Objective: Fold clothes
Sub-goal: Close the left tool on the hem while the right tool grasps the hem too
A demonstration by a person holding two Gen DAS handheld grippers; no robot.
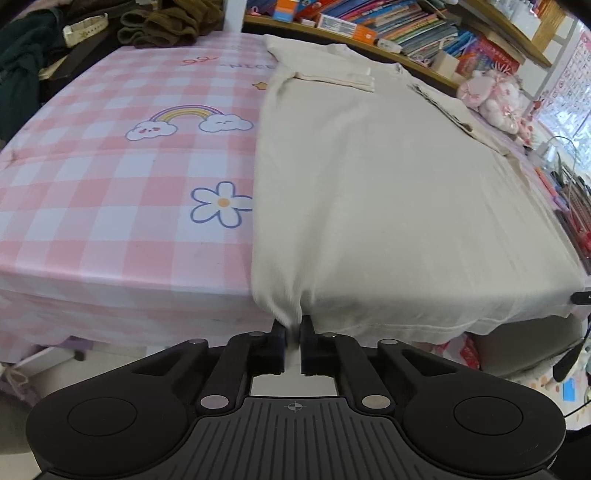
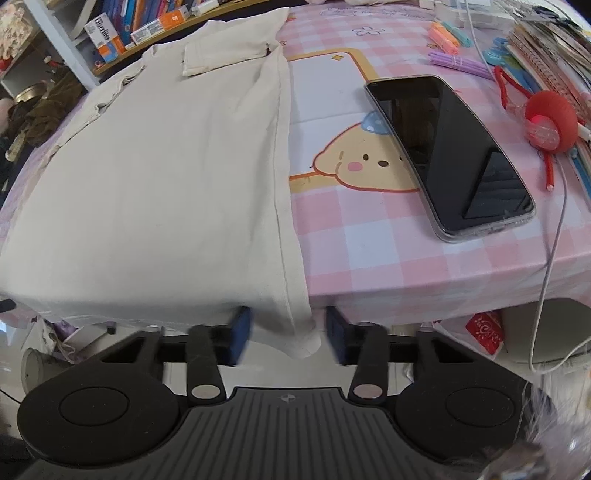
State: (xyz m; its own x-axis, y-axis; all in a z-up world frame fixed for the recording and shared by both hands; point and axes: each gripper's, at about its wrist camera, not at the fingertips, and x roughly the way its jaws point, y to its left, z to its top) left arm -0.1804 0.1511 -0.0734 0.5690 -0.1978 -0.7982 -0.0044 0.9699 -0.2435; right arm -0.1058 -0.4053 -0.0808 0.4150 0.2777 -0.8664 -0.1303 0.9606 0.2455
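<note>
Cream garment lies flat on pink checked table cover, hem draped over near edge. Left gripper: jaws pressed together, pinching hem's left corner. Right gripper: jaws spread, hem's right corner hanging between pads, untouched. Garment already folded lengthwise, sleeves turned inward across top. Long axis runs away from tongs, collar end toward bookshelf. Phone beside garment's right edge, apart.

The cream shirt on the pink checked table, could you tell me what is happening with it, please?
A person is folding the cream shirt, lying flat with its sleeves folded in. The left gripper is shut on one bottom corner at the table's near edge. The right gripper straddles the other corner, jaws not yet pressing. A phone lies beside the shirt.
</note>
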